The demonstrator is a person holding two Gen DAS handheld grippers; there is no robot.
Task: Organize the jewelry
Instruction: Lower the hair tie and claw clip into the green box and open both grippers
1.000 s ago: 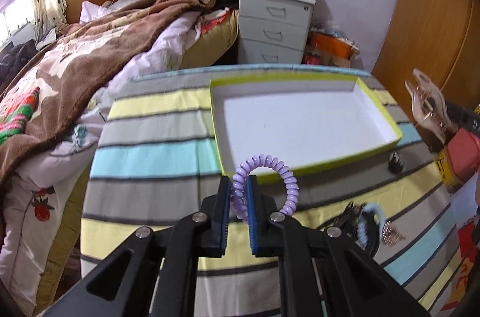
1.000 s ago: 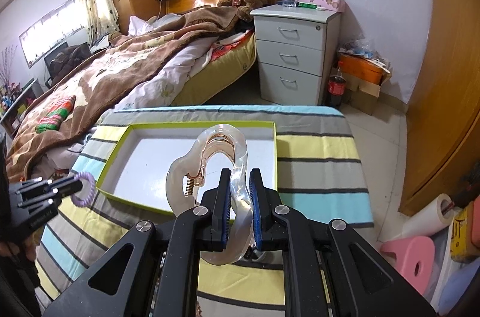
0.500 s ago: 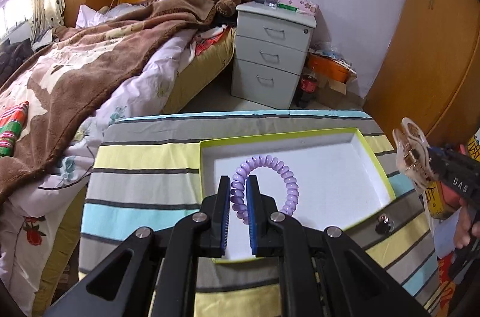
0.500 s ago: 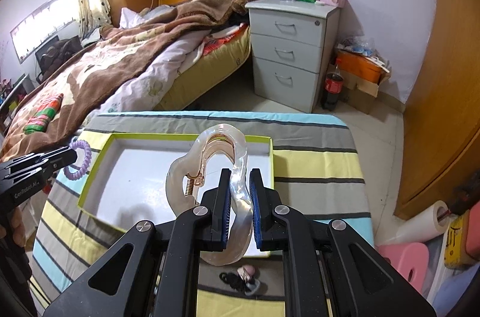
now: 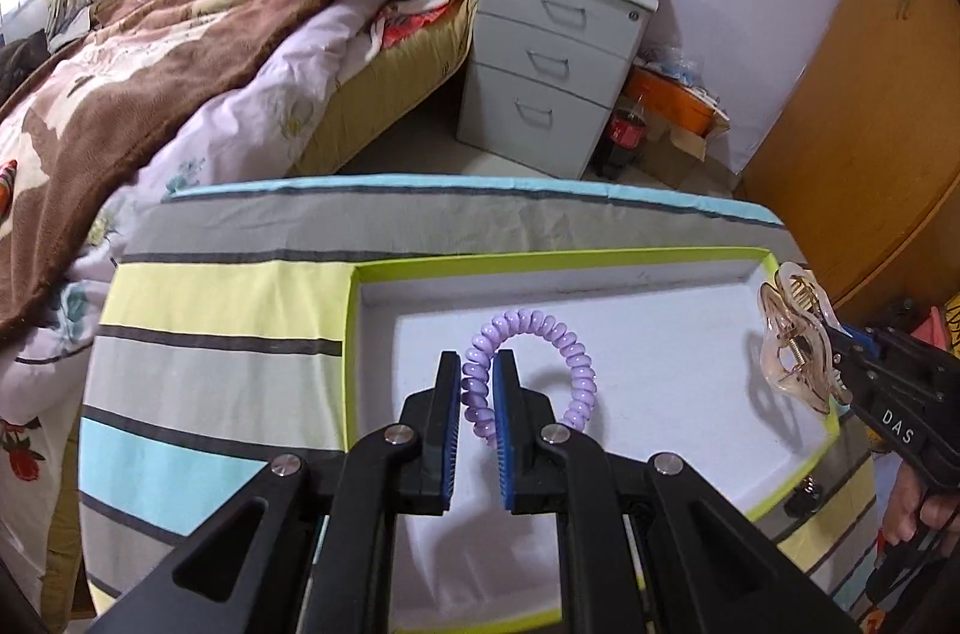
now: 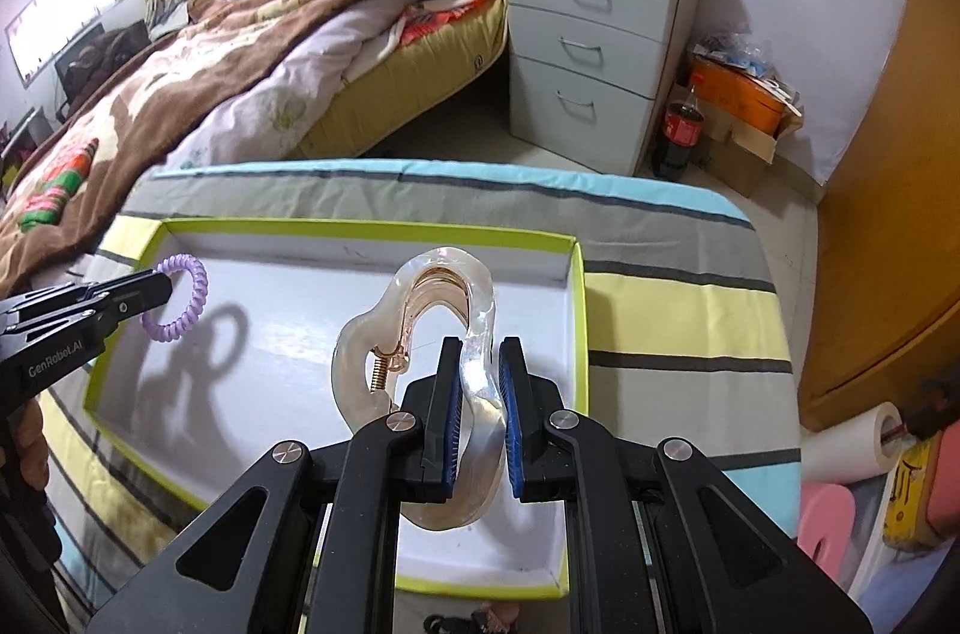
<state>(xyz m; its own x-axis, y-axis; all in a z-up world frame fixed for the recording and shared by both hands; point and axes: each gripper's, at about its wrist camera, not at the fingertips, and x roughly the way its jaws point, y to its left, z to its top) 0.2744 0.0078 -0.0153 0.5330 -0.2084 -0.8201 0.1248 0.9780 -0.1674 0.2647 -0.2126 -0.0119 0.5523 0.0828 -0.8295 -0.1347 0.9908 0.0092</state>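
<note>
- While both claws hang over the white tray (image 5: 660, 370), the left claw (image 5: 478, 382) is clamped on a purple spiral hair tie (image 5: 528, 370); the coil's left side sits between the blue pads, and the rest of the loop arcs up and round from 12 to about 4 o'clock of the fingertips.
- In the right wrist view the same left claw (image 6: 157, 287) enters from 9 o'clock, with the hair tie (image 6: 180, 298) dangling off its tip over the tray's left end and throwing a shadow on the white floor below.
- The right claw (image 6: 480, 370) is closed on a translucent hair clip (image 6: 420, 334); the pads pinch the clip's right-hand limb, while its rounded body and coiled spring lie at 9 to 10 o'clock of the fingertips, and its lower lobe hangs beneath them.
- In the left wrist view that clip (image 5: 792, 340) shows at 3 o'clock, held at the tip of the right claw (image 5: 837, 343) above the tray's right rim, with a hand (image 5: 915, 505) gripping the handle lower down.
- The tray (image 6: 360, 229) has a lime-green rim and rests on the bench (image 5: 228, 298), which is covered in a striped cloth.
- Small dark trinkets (image 6: 474, 621) lie on the cloth just outside the tray's near rim, at 6 o'clock in the right wrist view; too small to tell what they are.
</note>
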